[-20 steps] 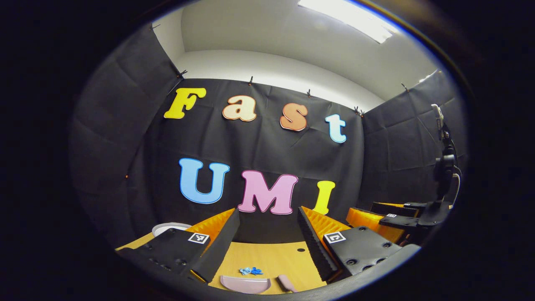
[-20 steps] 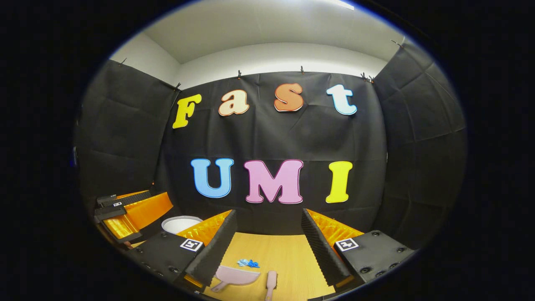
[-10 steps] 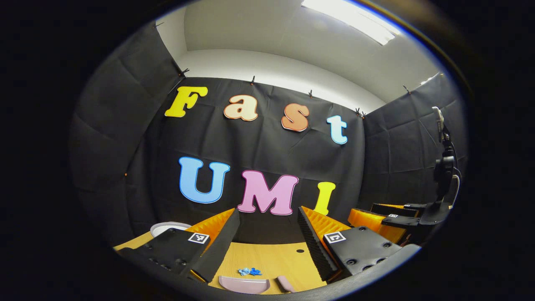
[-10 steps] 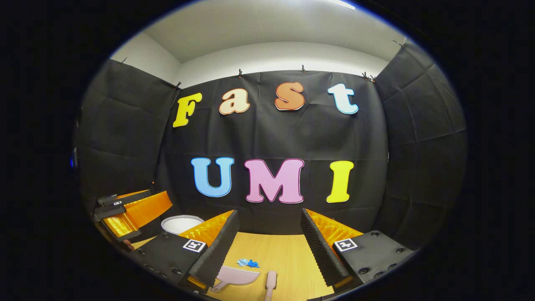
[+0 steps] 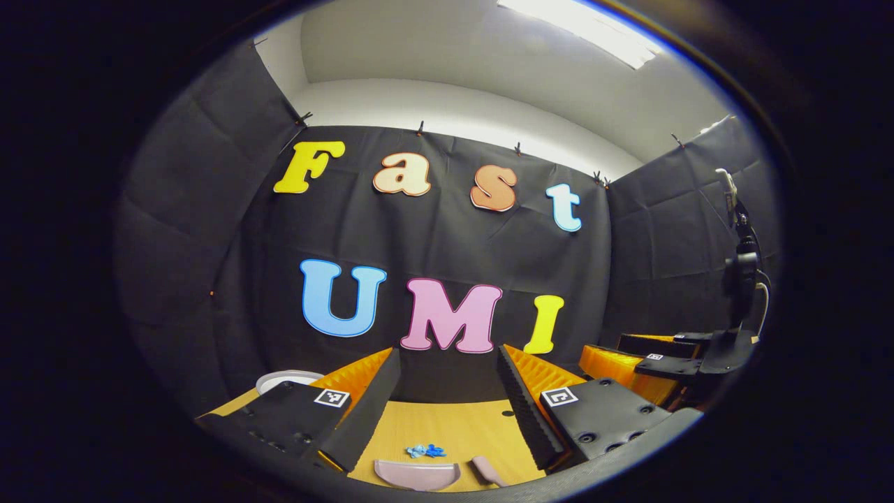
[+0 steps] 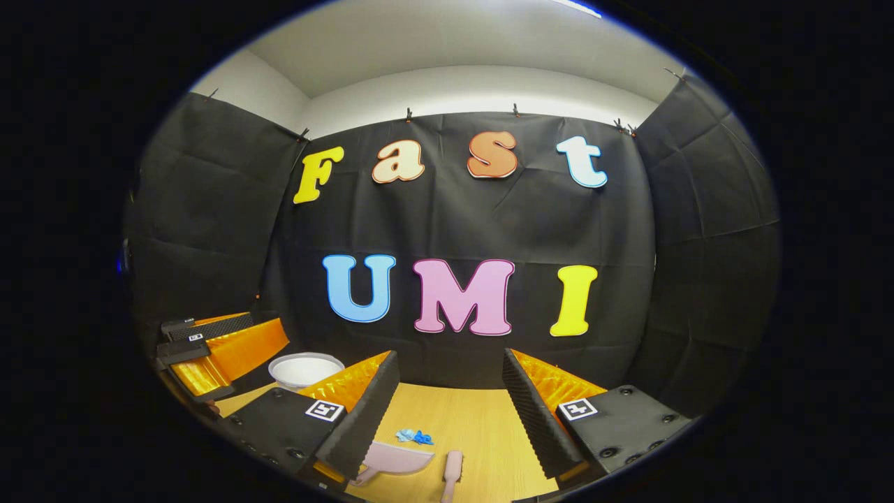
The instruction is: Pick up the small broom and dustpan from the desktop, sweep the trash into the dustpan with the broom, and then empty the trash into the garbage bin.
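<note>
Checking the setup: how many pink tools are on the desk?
2: the dustpan, left, by the blue trash, and the broom, right of it. Both partly cut off.

On my wooden desk (image 6: pixel 482 426) lie a pink dustpan (image 6: pixel 394 459), a pink broom (image 6: pixel 452 469), blue scraps (image 6: pixel 414 438), and a white bin (image 6: pixel 305 368) far left.

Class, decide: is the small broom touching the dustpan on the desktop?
Apart. The right gripper view shows bare wood between the dustpan and the broom.
</note>
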